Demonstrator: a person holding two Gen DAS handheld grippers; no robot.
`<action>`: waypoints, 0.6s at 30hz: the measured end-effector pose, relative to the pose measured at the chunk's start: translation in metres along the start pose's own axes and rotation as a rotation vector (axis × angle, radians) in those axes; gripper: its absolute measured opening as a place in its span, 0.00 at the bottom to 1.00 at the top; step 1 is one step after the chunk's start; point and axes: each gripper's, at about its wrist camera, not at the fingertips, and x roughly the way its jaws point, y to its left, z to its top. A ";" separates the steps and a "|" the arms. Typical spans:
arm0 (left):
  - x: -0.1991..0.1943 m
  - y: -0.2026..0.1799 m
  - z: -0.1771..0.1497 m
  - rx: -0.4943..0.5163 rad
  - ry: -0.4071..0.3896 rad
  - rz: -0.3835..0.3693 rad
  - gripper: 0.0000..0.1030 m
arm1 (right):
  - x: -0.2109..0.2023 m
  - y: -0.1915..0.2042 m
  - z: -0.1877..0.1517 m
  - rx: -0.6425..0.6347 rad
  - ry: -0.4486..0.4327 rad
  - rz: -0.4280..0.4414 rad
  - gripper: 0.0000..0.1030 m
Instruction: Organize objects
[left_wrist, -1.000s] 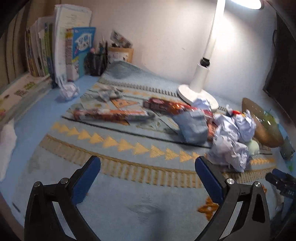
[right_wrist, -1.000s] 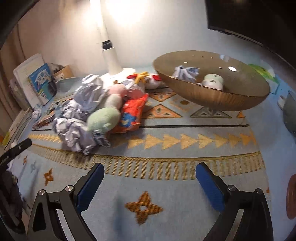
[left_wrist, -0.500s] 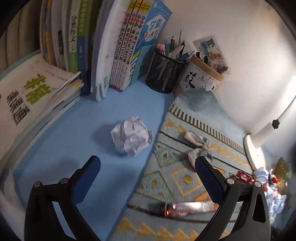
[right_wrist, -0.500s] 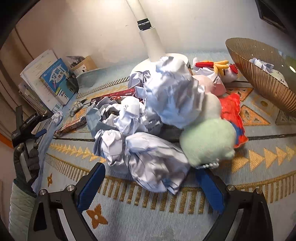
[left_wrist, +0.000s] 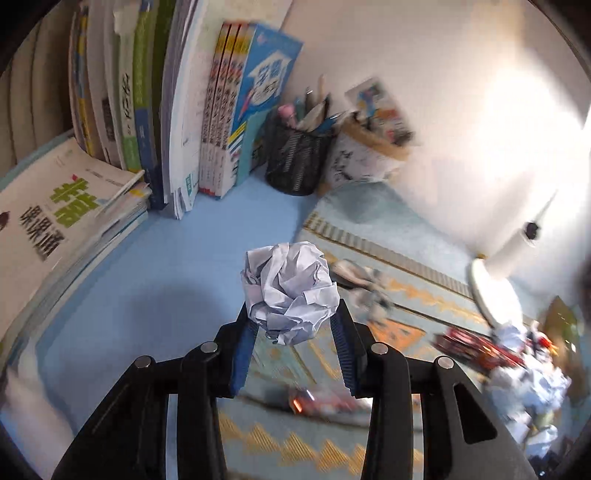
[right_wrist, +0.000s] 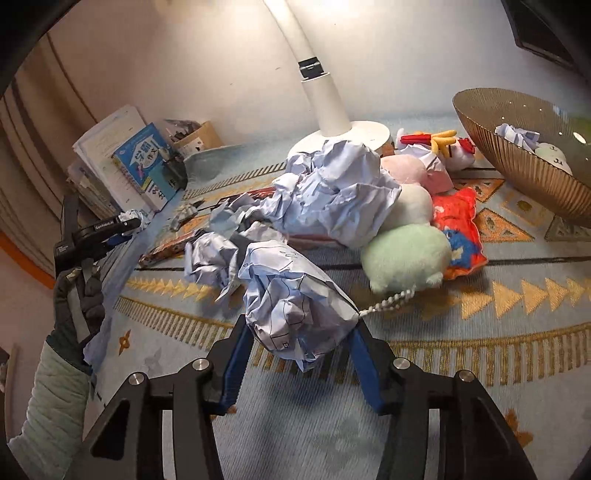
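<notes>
My left gripper (left_wrist: 291, 321) is closing its jaws round a white crumpled paper ball (left_wrist: 290, 288), and the blue pads press on both its sides above the blue desk mat. My right gripper (right_wrist: 301, 332) is also closing, its pads against a larger crumpled sheet (right_wrist: 295, 306) at the near edge of a heap of crumpled paper (right_wrist: 332, 192) on the patterned rug. The right wrist view shows the left gripper (right_wrist: 129, 225) far left, held by a gloved hand (right_wrist: 77, 295). A ribbed gold bowl (right_wrist: 517, 162) at the right holds a paper ball and a pale plush.
Upright books (left_wrist: 147, 110), a flat stack of books (left_wrist: 55, 206), a mesh pen holder (left_wrist: 295, 162) and a paper cup stand at the back left. A white lamp base (right_wrist: 351, 133), plush toys (right_wrist: 402, 254) and snack packets (right_wrist: 458, 229) crowd the rug beside the heap.
Both grippers went from wide open to closed on paper. The left swung left to the lone ball by the books. The right moved up to the heap's near sheet.
</notes>
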 end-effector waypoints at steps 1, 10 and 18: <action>-0.013 -0.006 -0.009 0.005 -0.012 -0.012 0.36 | -0.006 0.000 -0.006 0.000 0.002 -0.001 0.50; -0.055 -0.102 -0.118 0.096 0.040 -0.213 0.36 | -0.031 -0.008 -0.051 -0.043 0.056 -0.096 0.67; -0.071 -0.142 -0.161 0.198 0.016 -0.224 0.36 | -0.052 -0.016 -0.068 -0.041 0.054 -0.071 0.89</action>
